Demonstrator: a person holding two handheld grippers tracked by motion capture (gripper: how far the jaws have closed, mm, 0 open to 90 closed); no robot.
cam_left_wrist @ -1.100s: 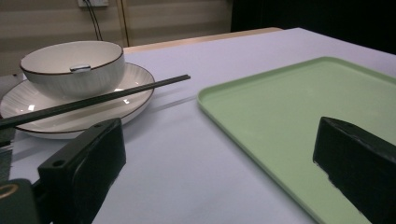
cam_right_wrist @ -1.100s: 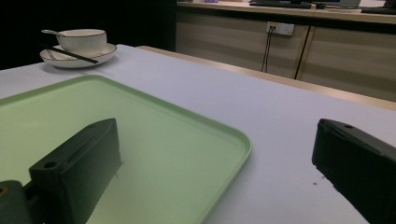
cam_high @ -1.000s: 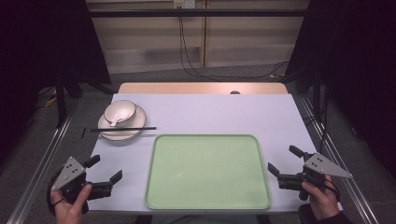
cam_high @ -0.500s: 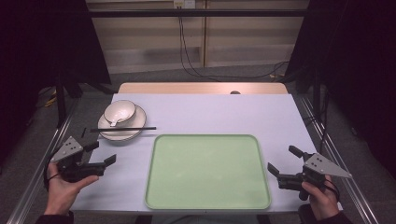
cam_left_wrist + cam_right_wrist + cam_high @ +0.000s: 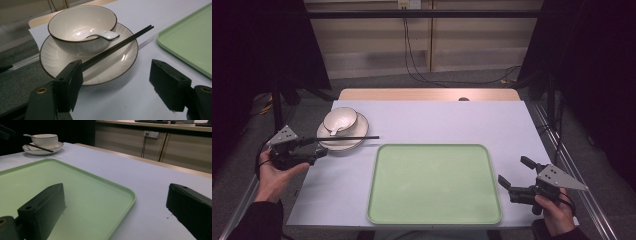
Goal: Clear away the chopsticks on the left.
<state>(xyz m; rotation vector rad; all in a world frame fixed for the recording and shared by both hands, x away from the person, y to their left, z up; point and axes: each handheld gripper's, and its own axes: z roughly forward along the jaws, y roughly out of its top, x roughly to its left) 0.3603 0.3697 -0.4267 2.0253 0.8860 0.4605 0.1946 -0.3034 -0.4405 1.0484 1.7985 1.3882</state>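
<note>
A white bowl (image 5: 340,120) with a dark rim stands on a white plate (image 5: 354,142) at the table's left. A white spoon (image 5: 103,35) lies in the bowl, and a pair of black chopsticks (image 5: 347,138) rests across the plate. My left gripper (image 5: 318,150) is open just left of the plate; in the left gripper view its jaws stand wide, with the chopsticks' near end (image 5: 100,56) beside the left jaw. My right gripper (image 5: 513,171) hovers open at the right edge of a pale green tray (image 5: 434,182), nothing between its jaws.
The tray is bare and takes up the table's front middle. A lavender cover (image 5: 452,120) spreads over the table, with a wooden strip (image 5: 427,94) along the far edge. Cables (image 5: 412,45) hang down the wall behind. Metal rails run along both sides.
My left gripper has moved forward and up the table's left side, from the front corner to beside the plate. The right gripper has stayed put.
</note>
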